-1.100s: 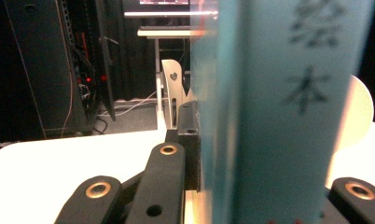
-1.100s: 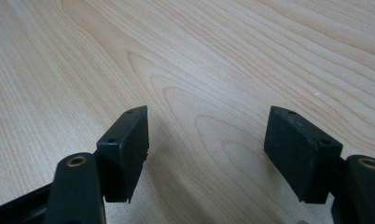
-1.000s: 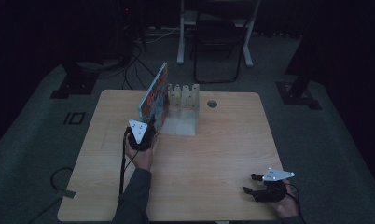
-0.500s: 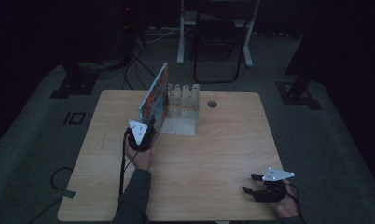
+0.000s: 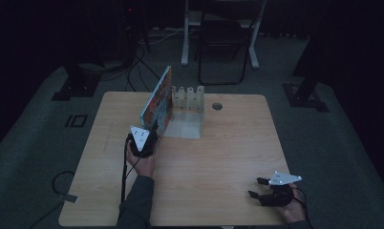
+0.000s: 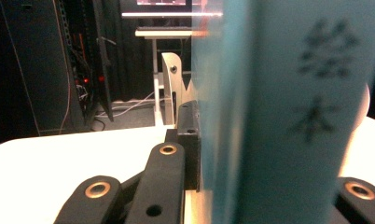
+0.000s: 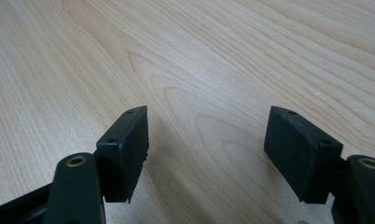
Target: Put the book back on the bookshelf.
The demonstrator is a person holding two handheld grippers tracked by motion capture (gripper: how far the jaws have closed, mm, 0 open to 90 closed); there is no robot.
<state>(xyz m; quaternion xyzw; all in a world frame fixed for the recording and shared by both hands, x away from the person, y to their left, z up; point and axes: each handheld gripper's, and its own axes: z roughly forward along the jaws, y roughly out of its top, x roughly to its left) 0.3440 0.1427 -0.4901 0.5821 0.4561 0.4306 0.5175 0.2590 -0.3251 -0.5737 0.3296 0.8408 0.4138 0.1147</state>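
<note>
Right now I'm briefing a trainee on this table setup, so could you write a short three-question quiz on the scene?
1. True or false: the left tongs are shut on the thin teal-spined picture book.
2. What lies between the pads of the right tongs? A) a book B) nothing, just bare light wooden table C) a cable
3. Which object stands just right of the book in the high view?

Key:
1. True; the book stands upright on its edge, spine between the jaws.
2. B; the jaws stand apart over bare wood.
3. The pale slotted book rack.
</note>
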